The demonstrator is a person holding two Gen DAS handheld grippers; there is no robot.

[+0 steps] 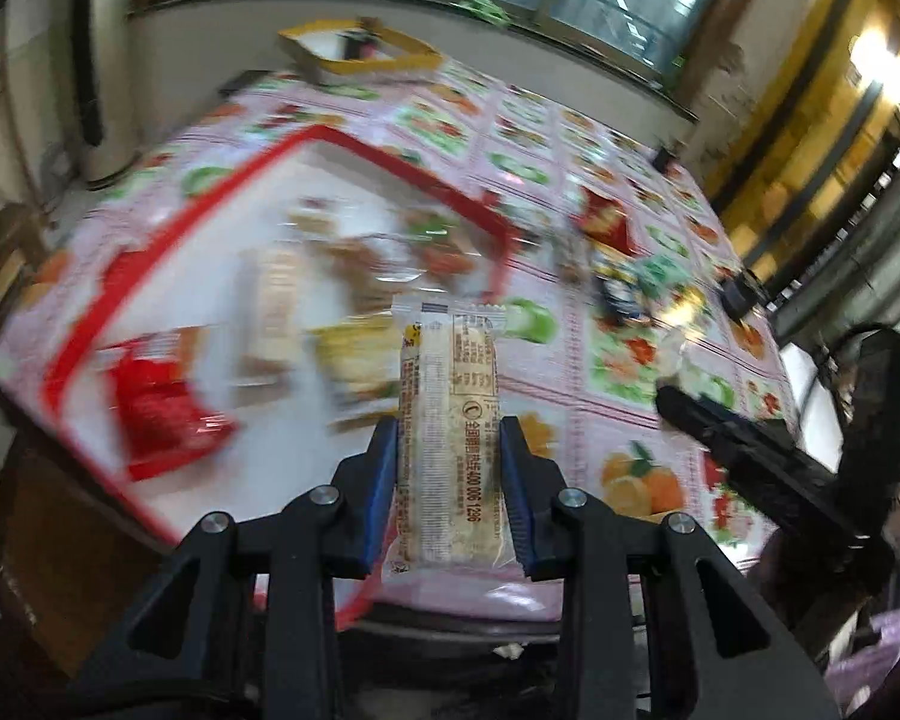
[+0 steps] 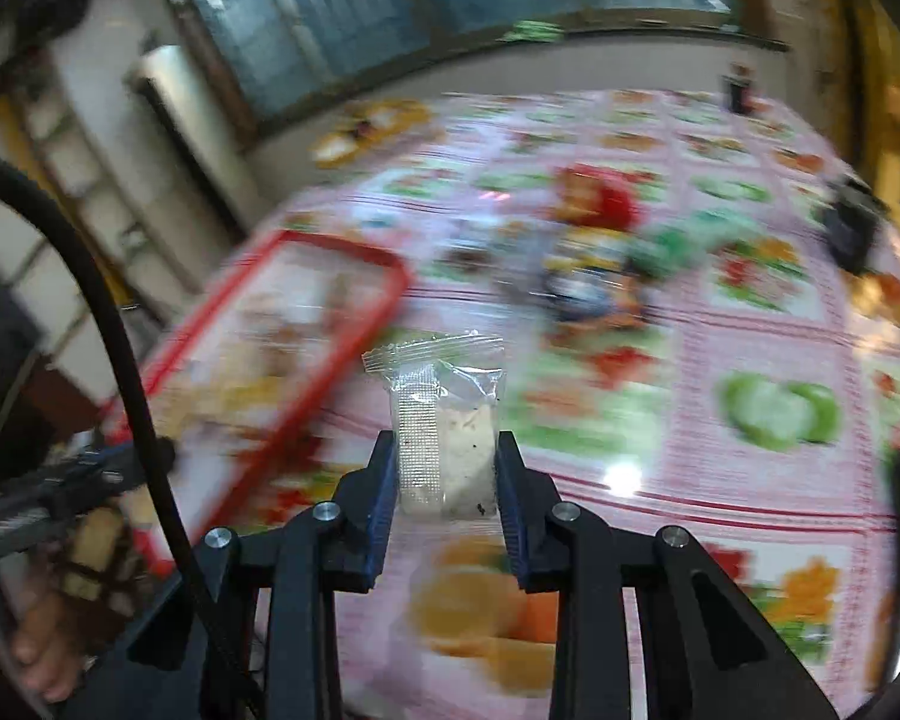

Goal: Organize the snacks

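My left gripper (image 1: 448, 429) is shut on a long beige wrapped snack bar (image 1: 450, 420) and holds it above the near edge of the red-rimmed white tray (image 1: 390, 159). The tray holds several snacks, among them a red packet (image 1: 162, 408). My right gripper (image 2: 446, 441) is shut on a small clear packet with a pale cracker inside (image 2: 444, 426), held above the table to the right of the tray (image 2: 336, 246). A loose pile of snacks (image 2: 594, 264) lies on the table beyond it. The right gripper shows in the left wrist view (image 1: 768, 450) at the right.
The table has a pink fruit-print cloth (image 2: 750, 360). A yellow-rimmed tray (image 1: 360, 60) sits at its far edge under the window. A dark object (image 2: 852, 228) lies at the far right. A black cable (image 2: 120, 348) curves at the left of the right wrist view.
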